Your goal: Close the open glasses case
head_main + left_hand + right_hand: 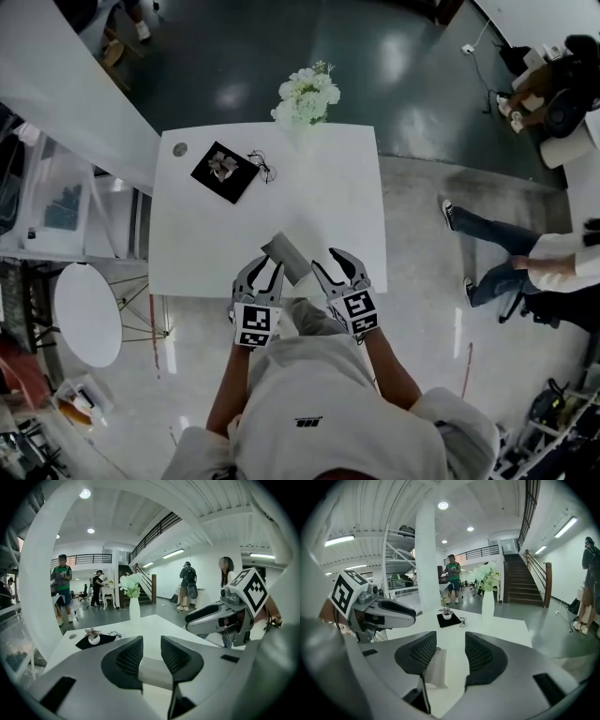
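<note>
The grey glasses case (289, 257) lies near the front edge of the white table (328, 202), between my two grippers. My left gripper (265, 270) is just left of the case with its jaws apart. In the left gripper view that gripper (152, 651) is open, and the pale case (154, 673) shows through the gap just beyond the pads. My right gripper (328, 262) is close to the case's right side. In the right gripper view it (451, 648) is open and holds nothing; the case (437, 667) lies behind its left jaw.
At the table's far left a black mat (225, 172) holds a small ornament, with a pair of glasses (262, 167) beside it. A vase of white flowers (307, 94) stands at the far edge. A person (525, 262) sits to the right, off the table.
</note>
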Available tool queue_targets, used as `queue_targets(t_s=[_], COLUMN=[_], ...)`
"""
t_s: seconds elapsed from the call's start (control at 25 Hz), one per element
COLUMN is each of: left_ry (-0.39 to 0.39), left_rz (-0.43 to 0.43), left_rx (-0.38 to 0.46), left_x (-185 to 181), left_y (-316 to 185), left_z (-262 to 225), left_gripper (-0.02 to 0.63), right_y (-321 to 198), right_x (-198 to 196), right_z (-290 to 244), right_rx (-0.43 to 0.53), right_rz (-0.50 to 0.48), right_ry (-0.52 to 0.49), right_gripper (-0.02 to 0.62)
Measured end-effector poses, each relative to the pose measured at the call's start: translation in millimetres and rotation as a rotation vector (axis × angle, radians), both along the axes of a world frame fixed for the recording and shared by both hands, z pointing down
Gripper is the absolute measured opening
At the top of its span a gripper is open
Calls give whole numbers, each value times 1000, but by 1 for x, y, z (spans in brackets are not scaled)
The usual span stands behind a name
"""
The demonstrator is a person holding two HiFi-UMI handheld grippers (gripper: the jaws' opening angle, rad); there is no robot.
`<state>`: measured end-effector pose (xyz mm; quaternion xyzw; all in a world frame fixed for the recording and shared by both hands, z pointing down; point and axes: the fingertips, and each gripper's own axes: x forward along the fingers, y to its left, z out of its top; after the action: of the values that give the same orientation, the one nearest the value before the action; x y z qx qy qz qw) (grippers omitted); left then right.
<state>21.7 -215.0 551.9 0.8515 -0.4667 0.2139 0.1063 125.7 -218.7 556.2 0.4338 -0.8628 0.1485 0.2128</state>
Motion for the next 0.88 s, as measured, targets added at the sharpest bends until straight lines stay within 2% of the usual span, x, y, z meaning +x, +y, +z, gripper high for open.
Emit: queue_targets(t_s=[0.36, 0.88], left_ry=[-16, -24], left_rz=[-29, -63], left_rx=[-67, -219], left_x=[10, 20], left_y=[-21, -27], left_z=[40, 100], left_gripper=[123, 118], right_y=[-26, -49], right_x=[4, 7], right_z=[38, 83], right_rx=[-69, -152], right_rz=[-64, -133], right_ry=[17, 52], right_gripper=[186, 183])
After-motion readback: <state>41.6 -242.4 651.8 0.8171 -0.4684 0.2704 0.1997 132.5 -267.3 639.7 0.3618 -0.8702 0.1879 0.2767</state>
